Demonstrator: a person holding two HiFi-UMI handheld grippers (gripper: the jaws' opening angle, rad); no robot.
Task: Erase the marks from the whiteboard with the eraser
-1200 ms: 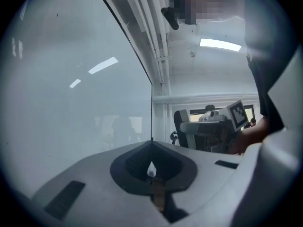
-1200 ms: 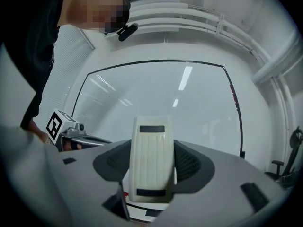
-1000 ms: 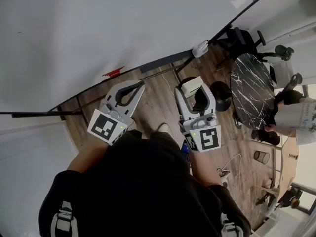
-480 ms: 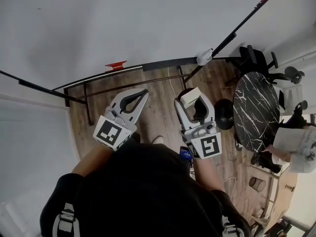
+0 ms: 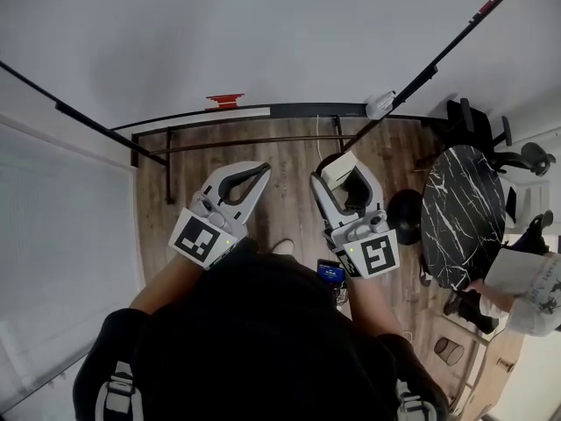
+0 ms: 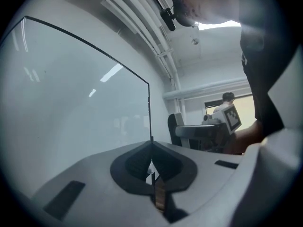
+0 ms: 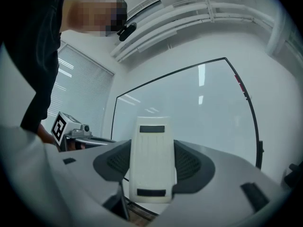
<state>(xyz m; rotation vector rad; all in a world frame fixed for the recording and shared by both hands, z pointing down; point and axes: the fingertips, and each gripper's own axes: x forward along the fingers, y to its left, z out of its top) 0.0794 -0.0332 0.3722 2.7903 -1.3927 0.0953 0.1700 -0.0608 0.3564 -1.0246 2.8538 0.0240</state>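
Inspector: Currently, what does the right gripper (image 5: 347, 174) hold?

Operator: I see its jaws clamped on the white eraser (image 7: 152, 164), which sticks out past the tips. It is clear of the whiteboard (image 5: 263, 33) ahead.

Inspector: And the left gripper (image 5: 260, 172)?

Operator: I read its jaws pressed together with nothing between them. Both grippers sit side by side over the wood floor (image 5: 289, 191), near the board's lower rail (image 5: 289, 110).

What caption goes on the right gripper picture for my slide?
Right gripper clamps a white rectangular plastic eraser, facing the black-framed whiteboard.
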